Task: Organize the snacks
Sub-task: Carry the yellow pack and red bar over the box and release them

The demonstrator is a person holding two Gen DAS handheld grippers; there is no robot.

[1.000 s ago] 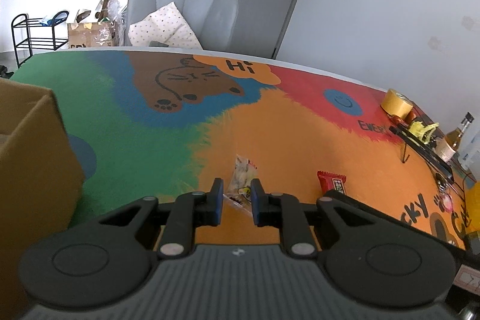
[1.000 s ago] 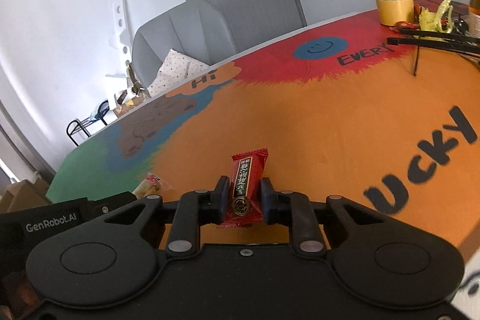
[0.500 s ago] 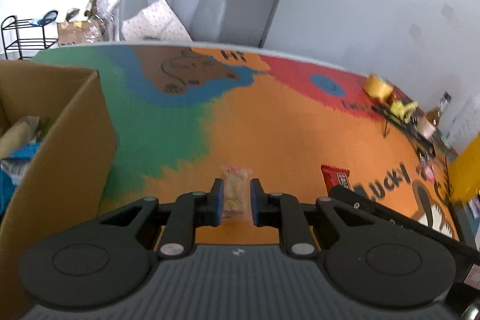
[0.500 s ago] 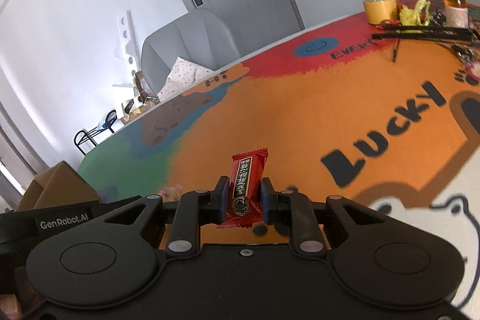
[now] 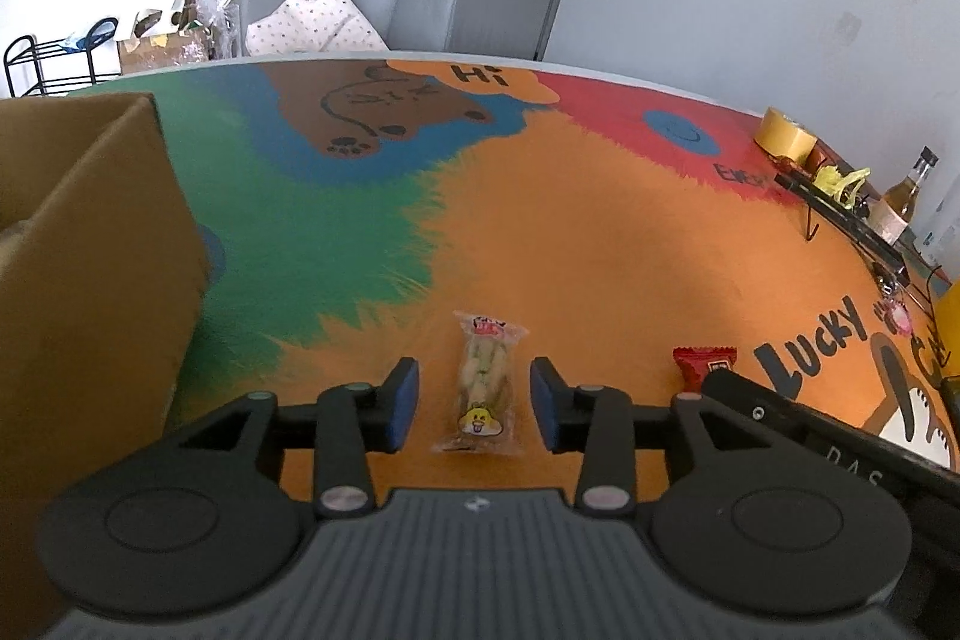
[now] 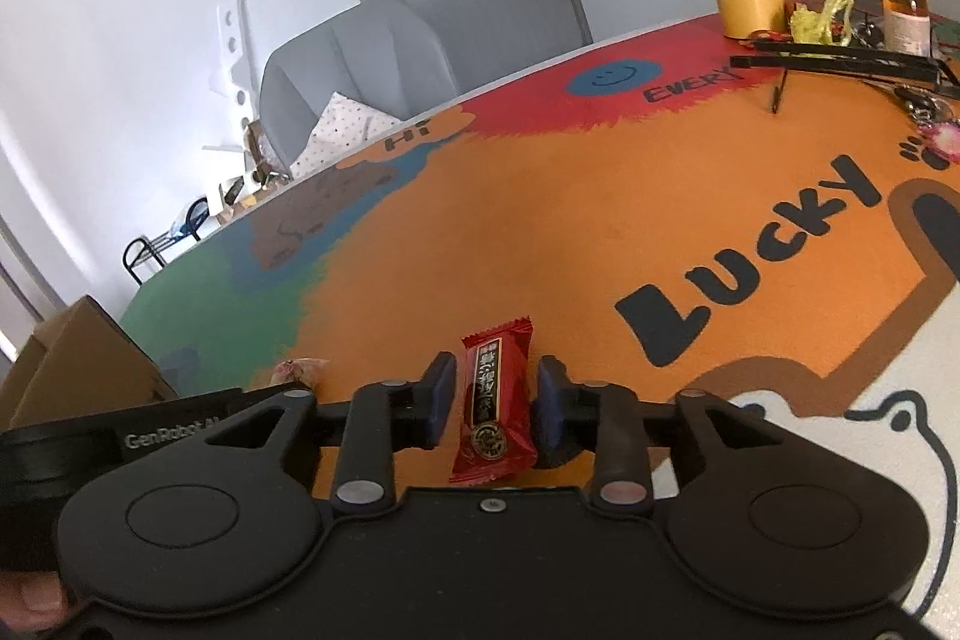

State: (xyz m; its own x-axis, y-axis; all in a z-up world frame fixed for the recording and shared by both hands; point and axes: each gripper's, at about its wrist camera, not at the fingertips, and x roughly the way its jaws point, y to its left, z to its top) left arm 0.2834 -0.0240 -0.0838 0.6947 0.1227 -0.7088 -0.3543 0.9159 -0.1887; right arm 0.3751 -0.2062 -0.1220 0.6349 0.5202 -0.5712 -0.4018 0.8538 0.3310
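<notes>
Left gripper (image 5: 474, 403): jaws just parted, pads clear of the clear-wrapped pale snack stick with a yellow cartoon face (image 5: 483, 388) lying between them on the orange felt mat (image 5: 600, 250). Mat reads "Hi" at 12 o'clock, "LUCKY" at 3. Right gripper (image 6: 495, 403): likewise just parted around the red foil snack packet with gold characters (image 6: 495, 403); neighbouring housing reads "GenRobot".

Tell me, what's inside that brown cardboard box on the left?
The cardboard box shows only its outer wall and top edge in the left wrist view. Its inside is hidden from this angle, so any contents cannot be seen.
</notes>
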